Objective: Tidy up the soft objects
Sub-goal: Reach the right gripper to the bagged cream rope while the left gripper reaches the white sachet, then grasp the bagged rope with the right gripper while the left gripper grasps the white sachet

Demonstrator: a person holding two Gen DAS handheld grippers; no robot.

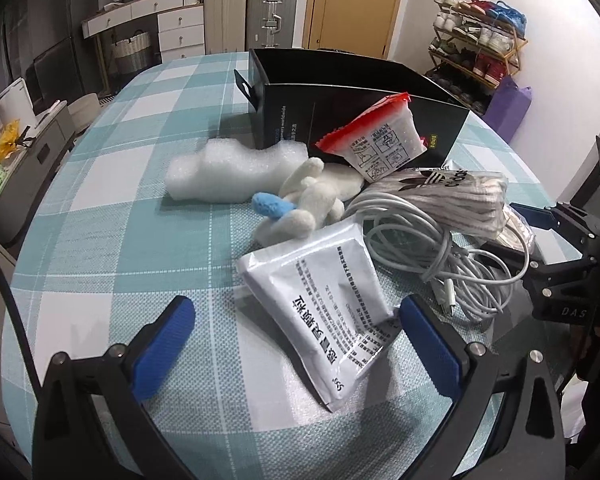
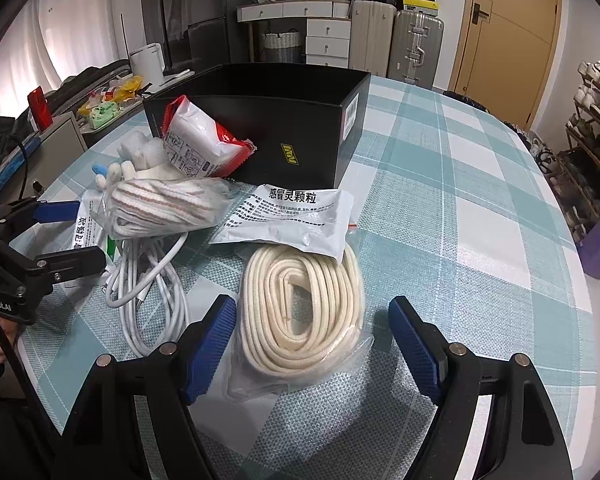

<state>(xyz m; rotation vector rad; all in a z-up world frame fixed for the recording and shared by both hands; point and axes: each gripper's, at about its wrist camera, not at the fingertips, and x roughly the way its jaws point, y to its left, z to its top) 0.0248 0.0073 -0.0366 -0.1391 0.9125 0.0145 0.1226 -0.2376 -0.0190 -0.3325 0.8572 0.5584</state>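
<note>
A checked tablecloth (image 2: 460,200) covers the table, with an open black box (image 2: 300,120) at the back. Just ahead of the right gripper (image 2: 312,344), its jaws spread and empty, lies a bagged coil of cream rope (image 2: 300,312): probably light, floppy and slippery in its plastic, best pinched across the bundle's middle. The left gripper (image 1: 296,348), also spread, hovers low over a white sachet (image 1: 324,300).

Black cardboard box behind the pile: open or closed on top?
Open. The black cardboard box shows no lid in the right wrist view; its inner walls are visible, and the red-and-white packet leans against its front.
</note>
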